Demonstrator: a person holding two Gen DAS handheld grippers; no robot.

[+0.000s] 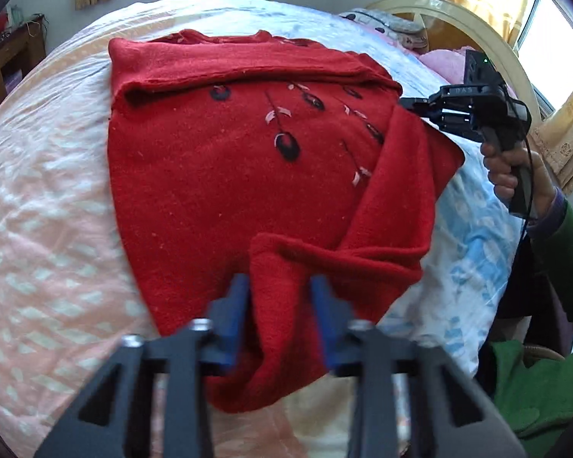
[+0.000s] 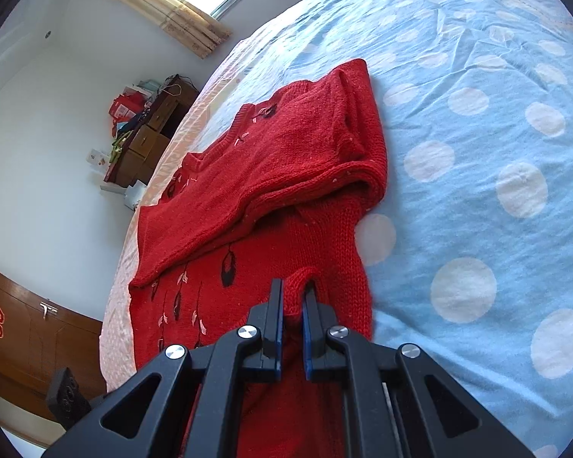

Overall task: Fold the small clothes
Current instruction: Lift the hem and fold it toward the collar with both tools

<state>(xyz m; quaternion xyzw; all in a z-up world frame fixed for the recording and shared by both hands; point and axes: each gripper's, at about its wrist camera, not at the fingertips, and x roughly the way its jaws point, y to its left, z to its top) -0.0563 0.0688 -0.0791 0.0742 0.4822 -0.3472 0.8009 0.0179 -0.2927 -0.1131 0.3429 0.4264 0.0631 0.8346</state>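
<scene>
Left wrist view is showing the red sweater (image 1: 225, 160) lying mid-bed (image 1: 38, 229), one sleeve already folded across, left gripper (image 1: 279, 297) and right gripper (image 2: 292, 305) jaws both pinching its near side edge, remaining folds pending.

Black gripper (image 2: 292, 305), blue pads, green sleeve (image 1: 565, 263)

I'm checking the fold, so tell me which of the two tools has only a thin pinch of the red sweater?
The right tool: its jaws nearly meet on a thin ridge of the red knitted sweater. The left tool straddles a wider bunch.
</scene>
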